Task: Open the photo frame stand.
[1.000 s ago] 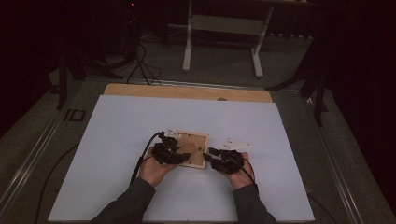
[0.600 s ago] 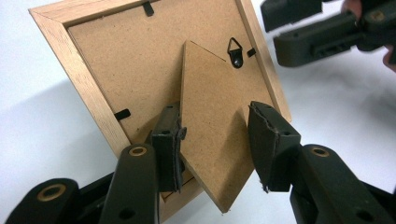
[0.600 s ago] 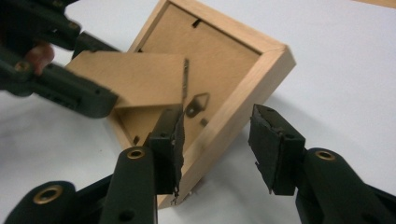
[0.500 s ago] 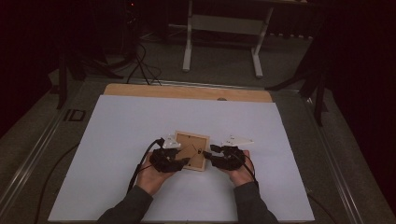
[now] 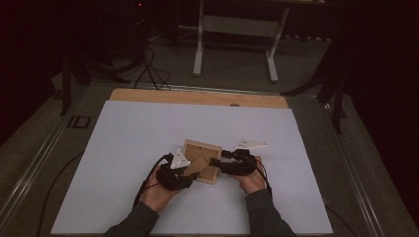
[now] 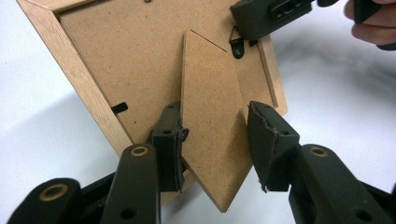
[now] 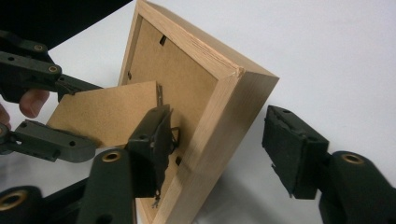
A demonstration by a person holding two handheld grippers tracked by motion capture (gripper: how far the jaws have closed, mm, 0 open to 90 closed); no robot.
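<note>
White table (image 5: pixel 148 138) — wooden picture frame (image 5: pixel 197 150)

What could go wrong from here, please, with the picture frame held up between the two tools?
1. The right tool has just been opening; its jaws straddle the picture frame's edge without clamping it, so the raised frame might tip over or drop flat onto the table.
2. The left tool sits around the thin stand with a gap at one pad. Pulling there could bend or snap the stand at its hinge.
</note>
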